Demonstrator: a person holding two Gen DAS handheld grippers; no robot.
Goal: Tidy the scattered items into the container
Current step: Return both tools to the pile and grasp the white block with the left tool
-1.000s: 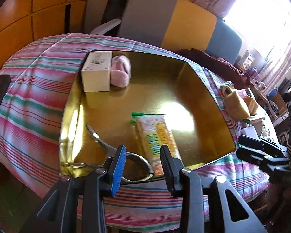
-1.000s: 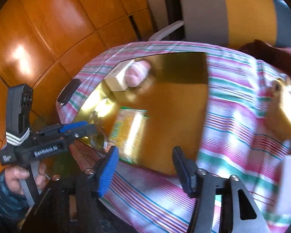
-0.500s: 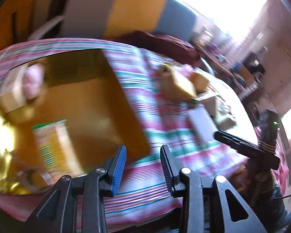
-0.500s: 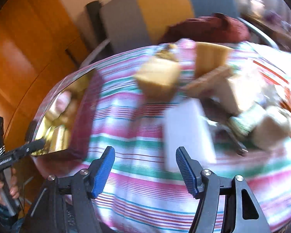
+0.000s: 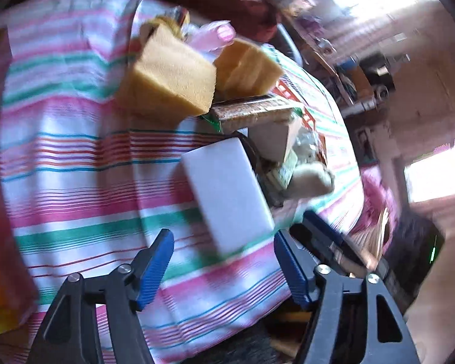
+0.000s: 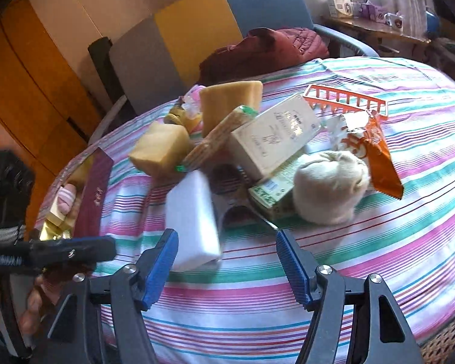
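Observation:
A pile of scattered items lies on the striped cloth: a white block [image 5: 227,191] [image 6: 194,221], two yellow sponges [image 5: 170,75] [image 6: 160,151], a cracker pack [image 6: 218,139], a cream box [image 6: 273,133], a rolled cream sock [image 6: 330,188] and an orange snack packet [image 6: 376,157]. My left gripper [image 5: 224,261] is opening wide, and the block's near end lies between its tips, untouched. My right gripper [image 6: 227,264] is open and empty, just short of the same block. The gold tin [image 6: 94,188] with its maroon wall sits at the left and holds a pink sock roll [image 6: 66,197].
An orange plastic rack [image 6: 345,100] and a green packet [image 6: 270,194] lie in the pile. A chair with a dark red jacket [image 6: 267,48] stands behind the table. A hand [image 6: 33,303] holds the left gripper's body [image 6: 60,251] by the tin. Bare cloth lies to the right.
Both views have swung from the gold tin over to the pile of items. The left jaws have spread much wider. The right jaws stand slightly wider.

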